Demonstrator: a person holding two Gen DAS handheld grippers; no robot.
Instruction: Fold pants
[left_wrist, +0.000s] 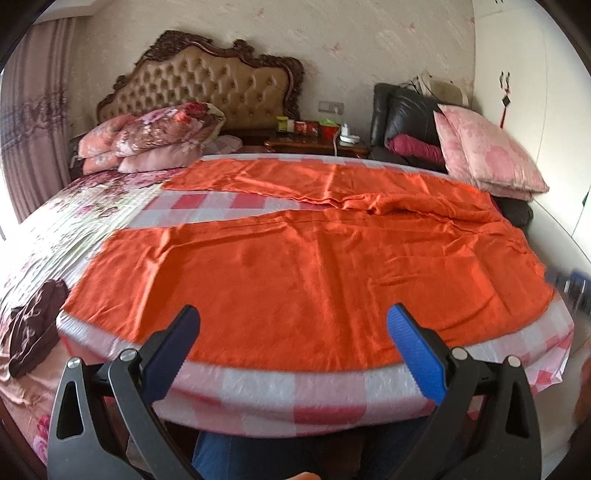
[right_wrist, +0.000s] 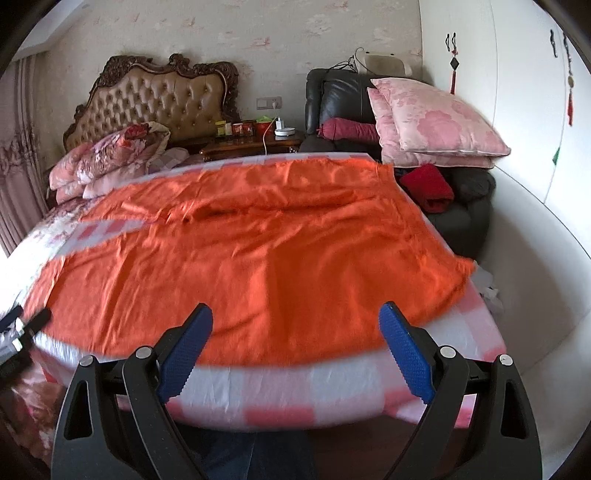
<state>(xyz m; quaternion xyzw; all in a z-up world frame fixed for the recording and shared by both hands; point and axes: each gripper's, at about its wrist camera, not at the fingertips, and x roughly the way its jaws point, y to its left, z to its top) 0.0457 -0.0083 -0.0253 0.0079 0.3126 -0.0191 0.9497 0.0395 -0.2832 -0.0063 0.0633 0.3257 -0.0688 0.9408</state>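
Orange pants (left_wrist: 295, 266) lie spread flat on a pink-and-white checked sheet (left_wrist: 258, 384) on the bed, legs running to the left with a gap between them, waist to the right. They also show in the right wrist view (right_wrist: 258, 258). My left gripper (left_wrist: 295, 317) is open and empty, above the near edge of the near leg. My right gripper (right_wrist: 295, 317) is open and empty, above the near edge of the waist part. The right gripper shows blurred at the right edge of the left wrist view (left_wrist: 570, 284); the left one shows at the left edge of the right wrist view (right_wrist: 22, 325).
A floral quilt (left_wrist: 74, 221) covers the bed's left side, with a dark garment (left_wrist: 33, 332) on it. Stacked pillows (left_wrist: 147, 140) lie by the tufted headboard (left_wrist: 207, 85). A nightstand (left_wrist: 317, 140), a black armchair (right_wrist: 340, 99) with pink cushions (right_wrist: 436, 122), and a white wardrobe (right_wrist: 524, 110) stand at the right.
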